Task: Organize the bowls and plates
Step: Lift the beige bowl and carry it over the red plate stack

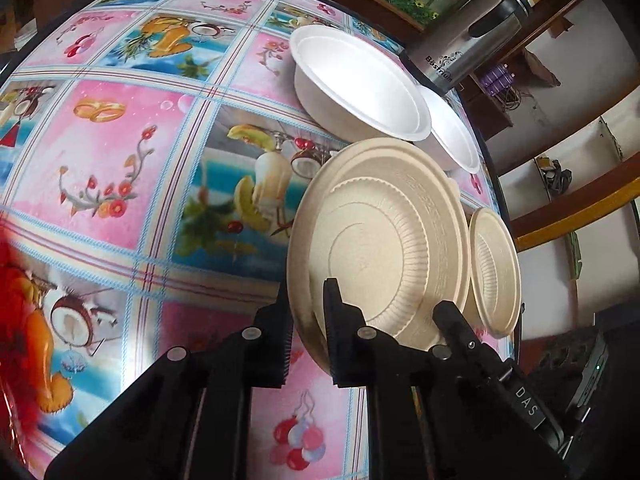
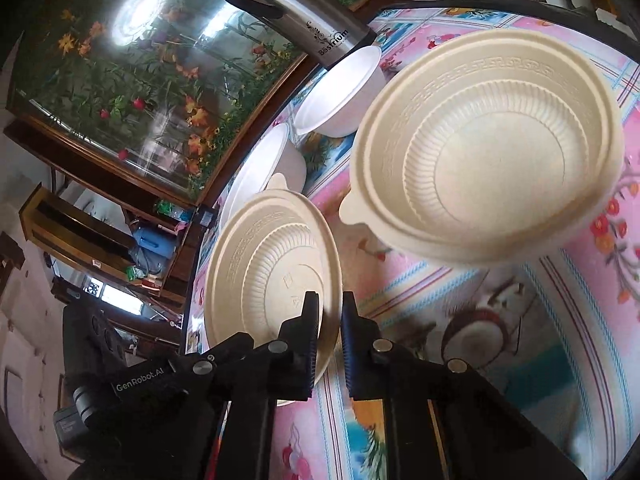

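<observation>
Fingers (image 1: 308,320) astride beige bowl (image 1: 384,232) rim

I am seeing wide bare tablecloth (image 1: 132,184) lying open on my left tool's left side. Toward the table's far right edge, two white bowls (image 1: 360,88) are crowding against a steel flask (image 1: 472,40), blocking passage there. The two beige bowls (image 2: 492,140) are sitting well apart in my right view, leaving a strip of cloth between them.

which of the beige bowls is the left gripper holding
The larger beige bowl: the left gripper pinches its near rim. The smaller beige bowl beside it is in the right gripper.
</observation>
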`<state>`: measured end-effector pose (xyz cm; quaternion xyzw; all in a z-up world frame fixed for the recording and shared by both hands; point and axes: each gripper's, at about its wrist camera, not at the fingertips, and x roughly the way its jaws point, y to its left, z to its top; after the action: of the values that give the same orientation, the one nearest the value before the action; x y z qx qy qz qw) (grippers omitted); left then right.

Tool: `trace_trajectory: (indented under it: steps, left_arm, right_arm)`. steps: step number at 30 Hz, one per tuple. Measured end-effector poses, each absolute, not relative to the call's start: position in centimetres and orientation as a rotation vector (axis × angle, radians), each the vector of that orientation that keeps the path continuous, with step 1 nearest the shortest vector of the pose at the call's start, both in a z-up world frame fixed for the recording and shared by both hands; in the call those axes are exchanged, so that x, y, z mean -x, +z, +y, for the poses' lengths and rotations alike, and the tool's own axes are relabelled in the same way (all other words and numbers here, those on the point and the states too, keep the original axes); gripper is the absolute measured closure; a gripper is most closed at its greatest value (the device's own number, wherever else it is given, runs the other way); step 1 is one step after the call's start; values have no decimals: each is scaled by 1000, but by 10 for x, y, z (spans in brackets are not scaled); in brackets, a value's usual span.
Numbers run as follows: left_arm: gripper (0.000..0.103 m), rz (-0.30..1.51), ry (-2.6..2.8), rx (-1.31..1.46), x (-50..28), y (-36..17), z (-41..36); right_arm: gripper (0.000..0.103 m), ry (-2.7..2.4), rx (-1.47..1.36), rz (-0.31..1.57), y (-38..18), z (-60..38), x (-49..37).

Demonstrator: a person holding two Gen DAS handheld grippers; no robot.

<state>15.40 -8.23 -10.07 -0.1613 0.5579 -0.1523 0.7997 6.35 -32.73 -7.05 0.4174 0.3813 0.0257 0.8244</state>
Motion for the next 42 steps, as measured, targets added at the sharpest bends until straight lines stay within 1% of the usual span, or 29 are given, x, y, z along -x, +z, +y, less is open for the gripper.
trace_trajectory:
  steps: [8, 23, 32, 42]
  left_arm:
    - [91, 1172, -339, 355, -128, -91, -64]
    - [91, 1049, -316, 310, -72, -64, -22]
    - [91, 968, -281, 345, -50, -44, 29]
    - [91, 879, -142, 376, -29, -34, 104]
  right_arm:
    - [93, 74, -857, 801, -49, -312, -42]
    - [93, 153, -782, 788, -23, -269, -6]
    - [93, 219, -718, 797, -8, -221, -2]
    - [93, 342, -593, 829, 14, -139, -15]
